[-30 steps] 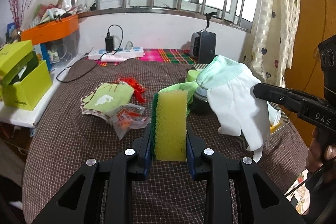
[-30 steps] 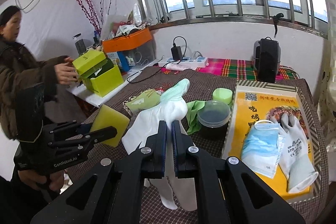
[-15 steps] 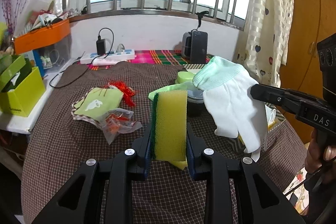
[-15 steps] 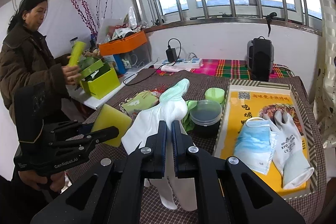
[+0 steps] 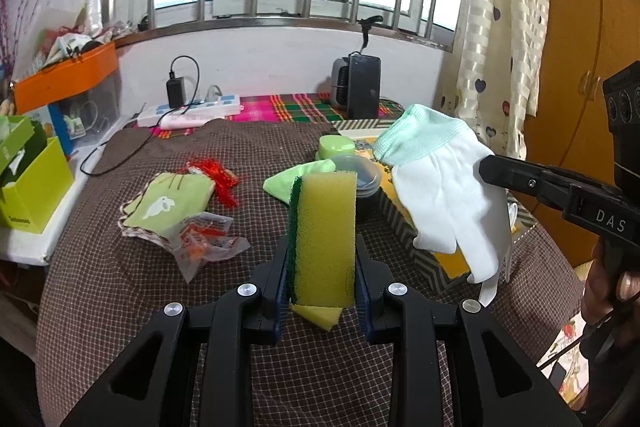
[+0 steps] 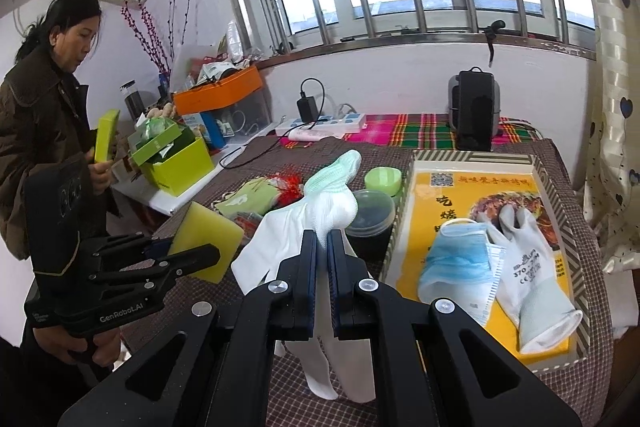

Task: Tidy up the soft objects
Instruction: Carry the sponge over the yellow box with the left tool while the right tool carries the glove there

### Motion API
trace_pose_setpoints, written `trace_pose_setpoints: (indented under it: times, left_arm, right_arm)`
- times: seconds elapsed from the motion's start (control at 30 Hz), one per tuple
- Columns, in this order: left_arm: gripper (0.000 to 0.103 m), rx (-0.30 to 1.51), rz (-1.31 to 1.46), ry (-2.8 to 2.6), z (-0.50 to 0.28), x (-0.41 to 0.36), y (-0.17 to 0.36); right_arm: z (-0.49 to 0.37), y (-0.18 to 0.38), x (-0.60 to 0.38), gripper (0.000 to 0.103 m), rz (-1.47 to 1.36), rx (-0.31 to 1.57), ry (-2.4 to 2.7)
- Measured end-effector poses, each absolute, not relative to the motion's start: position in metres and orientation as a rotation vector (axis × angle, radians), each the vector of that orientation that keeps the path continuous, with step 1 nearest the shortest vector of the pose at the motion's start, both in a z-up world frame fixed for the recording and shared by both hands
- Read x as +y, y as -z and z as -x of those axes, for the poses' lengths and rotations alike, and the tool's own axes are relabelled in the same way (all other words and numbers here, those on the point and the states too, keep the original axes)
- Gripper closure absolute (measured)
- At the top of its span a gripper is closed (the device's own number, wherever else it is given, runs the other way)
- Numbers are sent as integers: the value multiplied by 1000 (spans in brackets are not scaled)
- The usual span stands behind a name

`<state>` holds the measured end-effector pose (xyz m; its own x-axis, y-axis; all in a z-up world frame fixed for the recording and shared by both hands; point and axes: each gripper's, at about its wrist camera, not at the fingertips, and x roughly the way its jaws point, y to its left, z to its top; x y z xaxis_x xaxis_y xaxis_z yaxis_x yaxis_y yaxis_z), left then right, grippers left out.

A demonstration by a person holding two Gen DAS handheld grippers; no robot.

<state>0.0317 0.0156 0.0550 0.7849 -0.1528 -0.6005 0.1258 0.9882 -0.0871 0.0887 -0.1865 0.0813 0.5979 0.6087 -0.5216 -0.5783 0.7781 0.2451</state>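
Sponge (image 5: 325, 239) stands clamped upright in our left gripper (image 5: 322, 267), left of the tray (image 6: 554, 173); our right gripper (image 6: 323, 247) pinches the white glove (image 6: 310, 223), lifted clear, likely to join the tray's mask (image 6: 460, 259).

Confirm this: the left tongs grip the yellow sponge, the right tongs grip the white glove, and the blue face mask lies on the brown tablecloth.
One thing is wrong. The blue face mask lies in the yellow-lined tray, beside a grey glove, as the right wrist view shows. The left tongs do grip the yellow sponge, and the right tongs the white glove.
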Motion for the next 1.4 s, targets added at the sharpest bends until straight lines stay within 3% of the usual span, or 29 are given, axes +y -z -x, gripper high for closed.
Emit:
trace_pose_setpoints:
  times: [1.4]
  left_arm:
    - [77,714,-29,399,-107,-113,-40]
  right_arm:
    - [-139,-61,-300,97,-167,657,-424]
